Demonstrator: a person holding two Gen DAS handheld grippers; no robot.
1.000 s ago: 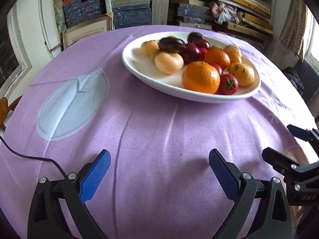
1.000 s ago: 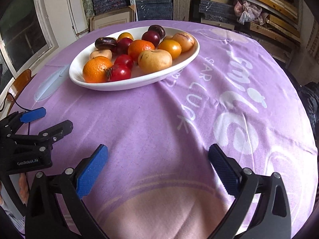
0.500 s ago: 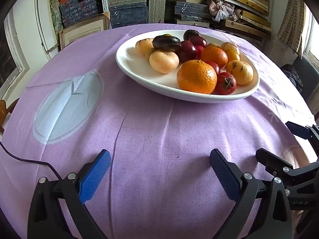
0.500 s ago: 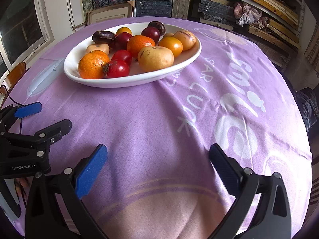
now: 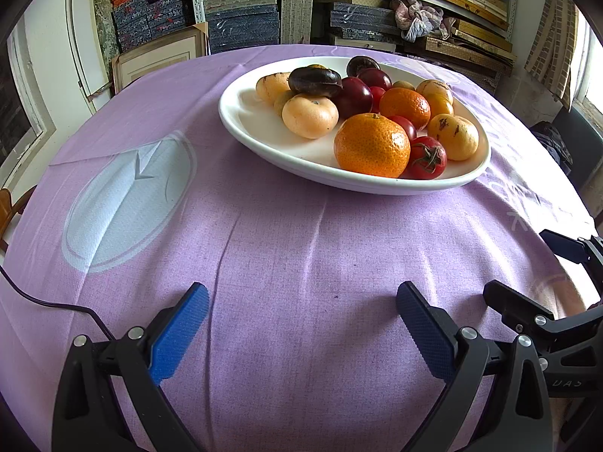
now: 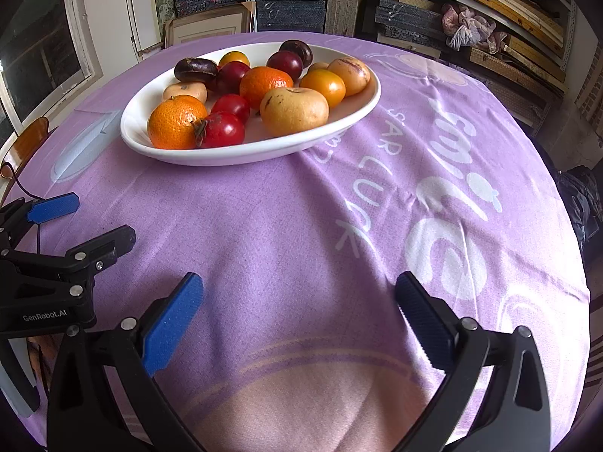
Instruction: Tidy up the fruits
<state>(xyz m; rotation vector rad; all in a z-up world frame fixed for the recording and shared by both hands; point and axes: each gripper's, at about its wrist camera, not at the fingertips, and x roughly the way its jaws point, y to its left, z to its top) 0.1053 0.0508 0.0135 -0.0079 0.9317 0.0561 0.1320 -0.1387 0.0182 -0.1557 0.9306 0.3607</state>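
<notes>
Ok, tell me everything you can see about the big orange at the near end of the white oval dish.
The large round orange is bright orange with dimpled, slightly glossy peel and a small stem dimple on top. It looks whole. It sits inside the white oval ceramic dish, at the end nearest both grippers, on the purple tablecloth. A red tomato with a dried calyx presses against its side, and a second red fruit sits just behind. Nothing grips it.
</notes>
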